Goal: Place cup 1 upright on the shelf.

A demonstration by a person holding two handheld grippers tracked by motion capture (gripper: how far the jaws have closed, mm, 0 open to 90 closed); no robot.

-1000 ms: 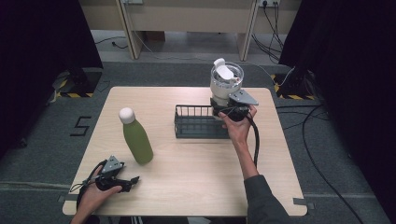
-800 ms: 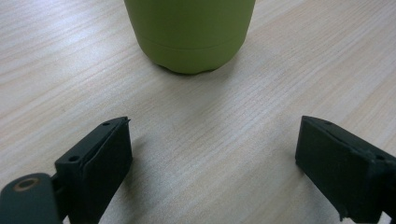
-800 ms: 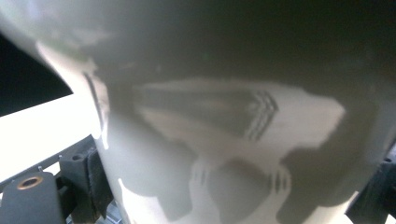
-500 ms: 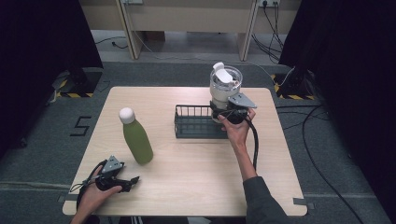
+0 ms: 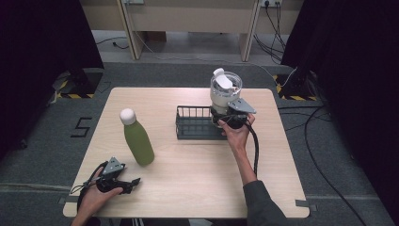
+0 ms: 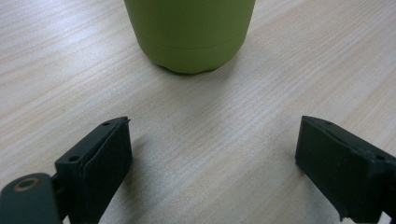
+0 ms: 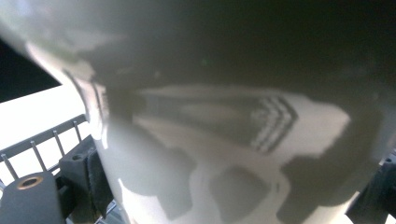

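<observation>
A white tumbler (image 5: 224, 92) with a lid stands upright at the right end of a black wire basket (image 5: 195, 125). My right gripper (image 5: 227, 117) is shut on its lower part. In the right gripper view the tumbler's wall (image 7: 224, 93) is very close, with the jaws on either side of it and the basket's wires (image 7: 42, 140) at the lower left. The tumbler's base is hidden. A green bottle (image 5: 138, 139) with a white cap stands left of centre. My left gripper (image 5: 133, 182) lies open near the front left edge, its jaws pointing at the bottle's base (image 6: 189, 32) a short way off.
The wooden table (image 5: 188, 188) has bare room in front of the basket and at the front right. A black cable (image 5: 255, 146) trails from the right gripper along the forearm. Grey floor and dark curtains surround the table.
The right gripper and the tumbler have sunk slightly toward the basket. The left gripper and the green bottle have stayed where they were.
</observation>
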